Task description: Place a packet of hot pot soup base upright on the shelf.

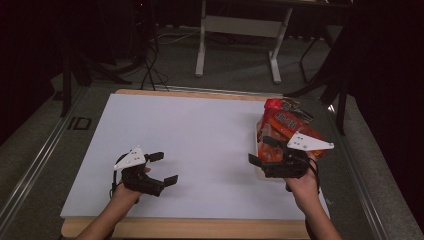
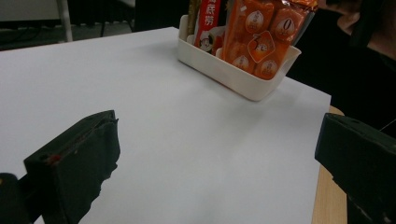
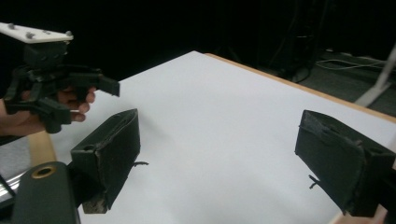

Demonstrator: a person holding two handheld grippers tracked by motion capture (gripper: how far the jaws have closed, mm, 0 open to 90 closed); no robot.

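White table sheet (image 1: pixel 200 150); snack tray (image 2: pixel 243 77) long axis running front-to-back; both tongs wide open, empty.

The right gripper (image 1: pixel 261 150) hides part of the white tray (image 1: pixel 258 172).

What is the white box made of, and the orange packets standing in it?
The white box looks like smooth, matt plastic: one-piece walls with rounded corners and a soft rim. The orange packets look like glossy printed plastic film, probably foil-lined: they crinkle and catch the light, with sealed edges at the top.
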